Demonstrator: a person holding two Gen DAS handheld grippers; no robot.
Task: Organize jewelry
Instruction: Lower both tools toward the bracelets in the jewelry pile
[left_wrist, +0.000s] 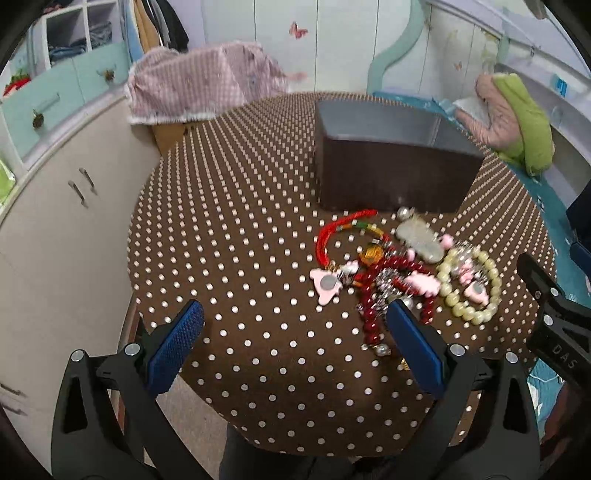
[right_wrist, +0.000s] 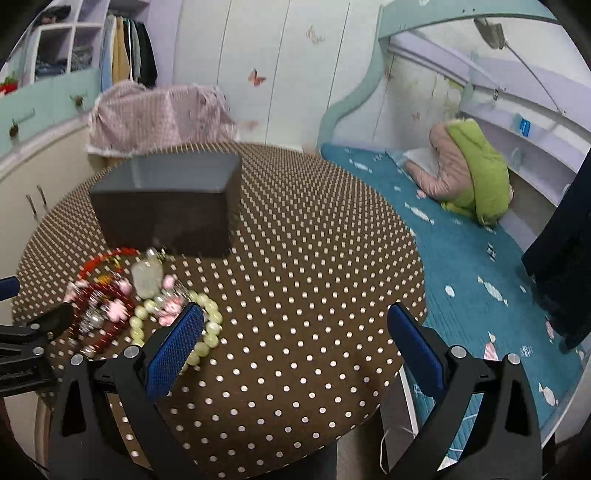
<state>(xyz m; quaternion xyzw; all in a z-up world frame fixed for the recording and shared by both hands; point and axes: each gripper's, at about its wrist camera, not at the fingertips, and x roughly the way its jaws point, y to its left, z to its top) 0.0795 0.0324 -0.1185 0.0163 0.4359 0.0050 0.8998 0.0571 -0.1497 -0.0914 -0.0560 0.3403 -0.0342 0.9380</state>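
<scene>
Jewelry pile (left_wrist: 399, 266) tangled on dotted table (left_wrist: 240, 240): red beads, pale-green bracelet (left_wrist: 469, 284), pink charms, near dark box (left_wrist: 388, 162). Left gripper (left_wrist: 295, 314) and right gripper (right_wrist: 295, 317) hover released, jaws spread wide.

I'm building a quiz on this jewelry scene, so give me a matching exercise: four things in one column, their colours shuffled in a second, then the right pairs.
Things:
1. bead bracelet
2. cord loop
3. box
4. gripper pads

Colours:
A. blue
B. dark brown
C. pale yellow-green
D. red

Pairs: 1-C, 2-D, 3-B, 4-A
</scene>
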